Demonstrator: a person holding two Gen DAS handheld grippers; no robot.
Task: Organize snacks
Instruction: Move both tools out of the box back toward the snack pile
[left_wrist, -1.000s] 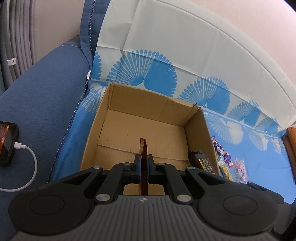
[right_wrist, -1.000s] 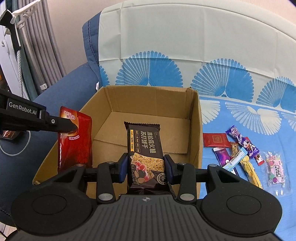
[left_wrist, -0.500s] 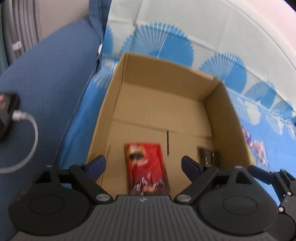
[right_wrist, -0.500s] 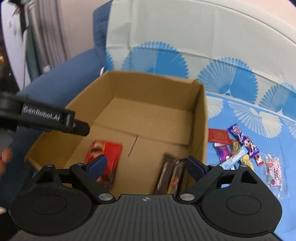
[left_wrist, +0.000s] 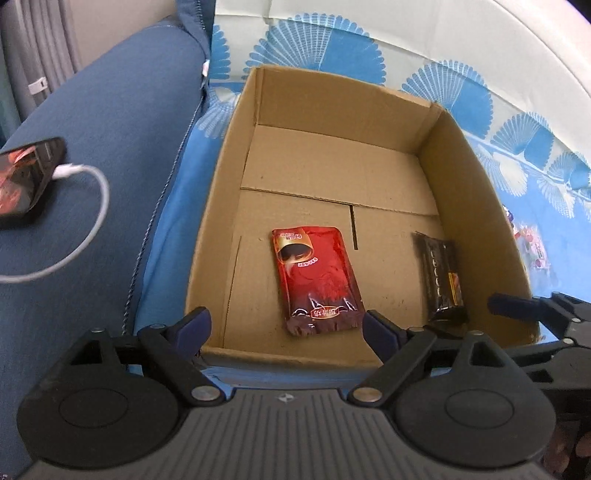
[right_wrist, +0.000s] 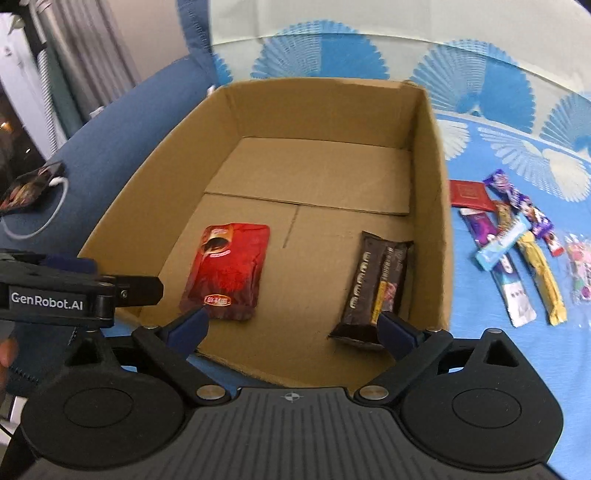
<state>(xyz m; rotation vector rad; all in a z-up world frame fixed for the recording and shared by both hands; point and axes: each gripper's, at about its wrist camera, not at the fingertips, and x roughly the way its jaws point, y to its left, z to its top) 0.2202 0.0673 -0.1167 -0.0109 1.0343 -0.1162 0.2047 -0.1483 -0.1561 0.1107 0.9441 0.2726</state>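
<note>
A glossy red foil snack sachet (right_wrist: 227, 271) printed with a cup picture lies flat on the floor of the open brown cardboard box (right_wrist: 439, 206), toward its near edge; a dark brown wrapped biscuit bar (right_wrist: 376, 286) lies beside the box's right wall. The left gripper (left_wrist: 284, 325), marked "GenRobot.AI", stands wide apart and empty. The right gripper (right_wrist: 291, 326) is opening, nothing clamped. Loose colourful snack packets (right_wrist: 513, 243) lie on the blue fan-patterned cloth (right_wrist: 517, 147) right of the box; a black phone (left_wrist: 27, 177) with white cable (left_wrist: 88, 221) rests on the blue sofa arm.
</note>
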